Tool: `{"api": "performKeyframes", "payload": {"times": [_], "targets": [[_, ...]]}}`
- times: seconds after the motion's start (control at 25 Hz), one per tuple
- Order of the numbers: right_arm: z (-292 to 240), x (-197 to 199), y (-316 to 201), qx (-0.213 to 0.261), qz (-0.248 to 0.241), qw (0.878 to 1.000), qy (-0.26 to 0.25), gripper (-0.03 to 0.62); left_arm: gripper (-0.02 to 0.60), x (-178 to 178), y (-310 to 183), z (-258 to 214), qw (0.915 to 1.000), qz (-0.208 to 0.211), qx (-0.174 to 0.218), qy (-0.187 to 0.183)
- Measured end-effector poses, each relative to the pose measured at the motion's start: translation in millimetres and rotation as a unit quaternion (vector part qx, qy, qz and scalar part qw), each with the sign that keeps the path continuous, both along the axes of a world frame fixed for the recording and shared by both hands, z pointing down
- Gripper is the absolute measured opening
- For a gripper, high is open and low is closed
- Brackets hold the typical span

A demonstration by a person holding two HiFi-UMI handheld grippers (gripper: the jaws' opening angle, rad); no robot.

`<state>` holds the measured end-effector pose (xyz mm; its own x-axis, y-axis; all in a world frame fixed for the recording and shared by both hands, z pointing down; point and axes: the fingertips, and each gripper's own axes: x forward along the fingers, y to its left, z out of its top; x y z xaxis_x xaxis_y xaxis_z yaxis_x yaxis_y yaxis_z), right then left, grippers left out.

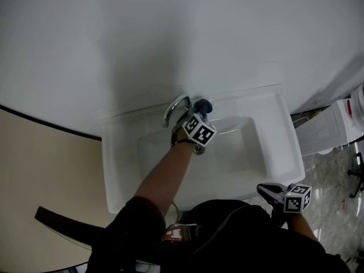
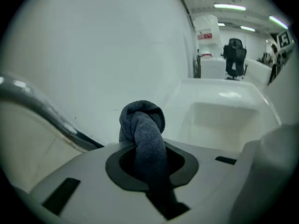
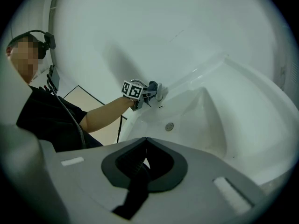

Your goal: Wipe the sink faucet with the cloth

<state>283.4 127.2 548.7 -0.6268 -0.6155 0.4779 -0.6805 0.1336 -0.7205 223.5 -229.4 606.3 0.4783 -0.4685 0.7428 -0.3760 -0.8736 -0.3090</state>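
A white sink (image 1: 273, 129) is fixed to the wall, with a chrome faucet (image 1: 175, 107) arching over its back edge. My left gripper (image 1: 200, 114) reaches over the basin and is shut on a bunched dark blue-grey cloth (image 1: 203, 105), which sits just right of the faucet. In the left gripper view the cloth (image 2: 142, 125) sticks up from between the jaws, and the faucet spout (image 2: 39, 105) runs past on the left. My right gripper (image 1: 266, 190) hovers at the sink's front right corner, shut and holding nothing. The right gripper view shows the cloth (image 3: 153, 85) against the faucet base.
The drain (image 3: 169, 126) lies at the basin's bottom. A white container (image 1: 333, 127) stands on the floor right of the sink. An office chair (image 2: 235, 55) stands farther off. A beige panel (image 1: 40, 175) lies to the sink's left.
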Motion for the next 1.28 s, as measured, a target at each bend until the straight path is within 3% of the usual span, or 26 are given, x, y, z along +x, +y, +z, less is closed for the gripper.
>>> {"api": "performKeyframes", "payload": {"times": [0.12, 0.28, 0.4, 0.64, 0.8, 0.88, 1.0, 1.08, 1.16, 1.28], "targets": [[-1.3, 4.0, 0.2, -0.003, -0.003, 1.000, -0.004, 0.002, 0.051, 7.3, -14.3, 2.3, 0.9973, 0.004, 0.036, -0.064], [-1.1, 0.3, 0.9, -0.001, -0.012, 1.000, 0.003, 0.002, 0.048, 14.3, -26.1, 15.7, 0.9916, -0.006, 0.043, -0.122], [-1.8, -1.3, 4.0, 0.001, -0.009, 1.000, 0.002, 0.002, 0.048, 8.1, -9.9, 15.8, 0.9914, 0.016, 0.041, -0.124], [-2.6, 4.9, 3.6, 0.003, 0.003, 1.000, -0.005, 0.002, 0.048, -26.4, 26.8, 23.9, 0.9950, 0.009, -0.040, -0.090], [-3.4, -2.7, -3.0, 0.004, -0.009, 1.000, -0.007, 0.002, 0.048, -74.9, 39.4, 72.6, 0.9853, -0.020, -0.126, -0.114], [-4.2, -5.4, -5.8, 0.004, -0.012, 1.000, -0.008, 0.002, 0.048, -96.6, 47.7, 87.2, 0.9829, -0.041, -0.155, -0.090], [-5.3, -3.8, -10.7, 0.001, -0.013, 1.000, -0.009, 0.002, 0.048, -93.8, 36.8, 67.0, 0.9822, -0.095, -0.158, 0.036], [-5.4, -5.0, -11.9, 0.001, -0.016, 1.000, -0.005, 0.002, 0.048, -80.7, 22.4, 44.4, 0.9804, -0.109, -0.135, 0.093], [-6.0, -7.9, -11.9, 0.002, -0.020, 1.000, 0.002, 0.002, 0.048, -66.3, 12.1, 28.9, 0.9824, -0.104, -0.112, 0.108], [-6.1, -9.1, -11.0, -0.001, -0.021, 1.000, 0.006, 0.002, 0.048, -56.7, 2.2, 33.8, 0.9871, -0.096, -0.099, 0.082]]}}
